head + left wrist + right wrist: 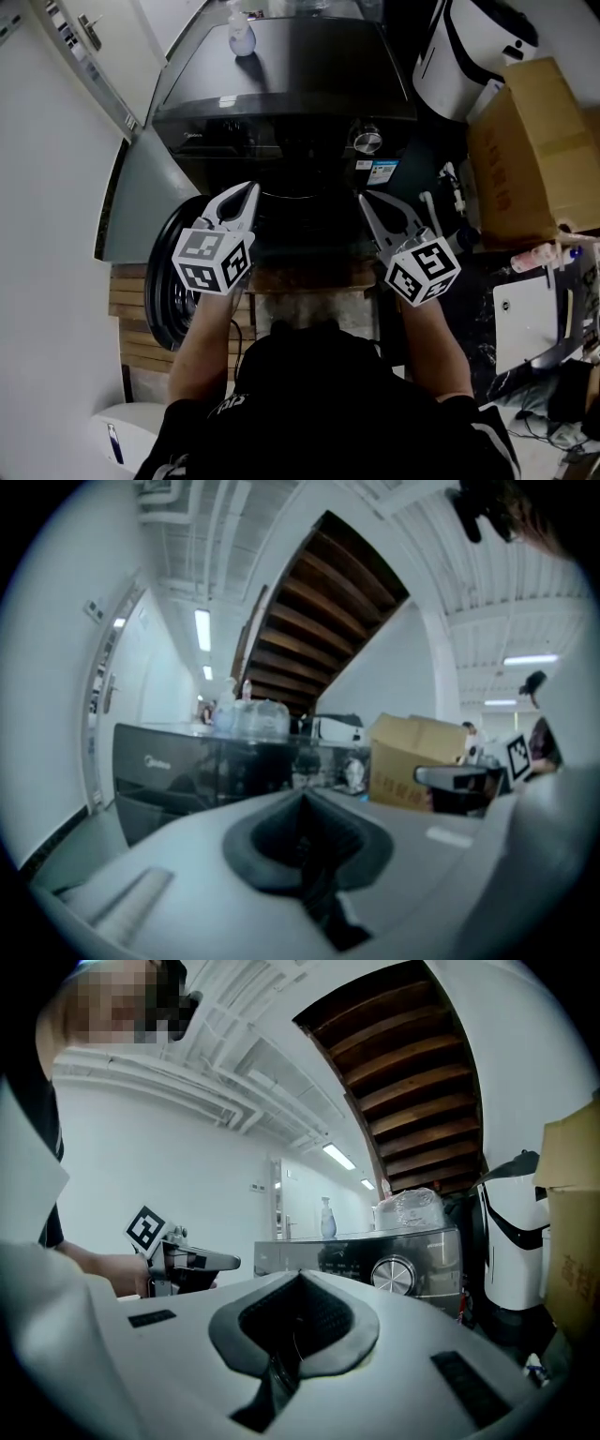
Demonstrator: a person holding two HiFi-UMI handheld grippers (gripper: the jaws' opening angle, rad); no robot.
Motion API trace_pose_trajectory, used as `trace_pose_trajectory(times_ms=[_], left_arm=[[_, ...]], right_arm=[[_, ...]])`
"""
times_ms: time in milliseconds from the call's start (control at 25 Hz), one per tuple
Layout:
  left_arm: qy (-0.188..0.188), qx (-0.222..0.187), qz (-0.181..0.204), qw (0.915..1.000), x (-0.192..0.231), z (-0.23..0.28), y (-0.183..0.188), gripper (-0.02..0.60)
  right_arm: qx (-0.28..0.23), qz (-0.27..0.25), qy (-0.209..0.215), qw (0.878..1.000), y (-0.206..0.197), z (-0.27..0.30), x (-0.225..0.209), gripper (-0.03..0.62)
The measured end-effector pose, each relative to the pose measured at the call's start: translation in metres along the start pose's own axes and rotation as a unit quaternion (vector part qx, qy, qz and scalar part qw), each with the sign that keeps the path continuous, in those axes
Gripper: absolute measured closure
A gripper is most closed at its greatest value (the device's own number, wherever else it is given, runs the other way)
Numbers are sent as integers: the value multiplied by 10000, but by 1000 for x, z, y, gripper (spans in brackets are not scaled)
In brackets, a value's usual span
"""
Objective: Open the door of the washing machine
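**Both grippers shut and empty, the door swung out to the left**

Nearest, the left gripper (249, 187) has its jaws pressed together with nothing between them. Its own view shows the pads meeting along one seam. The right gripper (366, 199) is the same, jaws closed tight and nothing held. Both point roughly level towards the machine, side by side in front of the person, which reads as a resting posture rather than a grip.

Just below and left of the left jaws hangs the round door (167, 281). It is dark-rimmed and appears to be swung out from the machine's front on its left edge, and neither gripper touches it. That would explain the closed, empty jaws: judging from how the door lies, the opening looks done or nearly so.

Ahead of both pairs of jaws stands the washing machine (281, 103), its dark front beyond the gap between the two tips. The dial (367, 142) sits just beyond the right jaws. Farther on, a bottle (242, 37) stands on the lid beyond the left jaws. A cardboard box (530, 150) sits well off to the right of the right jaws.
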State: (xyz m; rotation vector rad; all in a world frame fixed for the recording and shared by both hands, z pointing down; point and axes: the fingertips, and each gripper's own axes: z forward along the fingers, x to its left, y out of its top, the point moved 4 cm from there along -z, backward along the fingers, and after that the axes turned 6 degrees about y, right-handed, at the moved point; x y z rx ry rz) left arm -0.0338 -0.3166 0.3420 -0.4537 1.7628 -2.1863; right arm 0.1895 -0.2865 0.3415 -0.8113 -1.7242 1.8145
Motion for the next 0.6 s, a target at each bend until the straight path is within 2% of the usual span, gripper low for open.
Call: trace_pose_trajectory(times_ms=[200, 600], left_arm=[[-95, -21, -69, 9999, 6, -3, -1, 574], [-36, 26, -141, 9999, 19, -4, -5, 575]], right_arm=[[35, -16, -39, 10000, 0, 8, 3, 603], [99, -42, 68, 9999, -5, 20, 11, 603]])
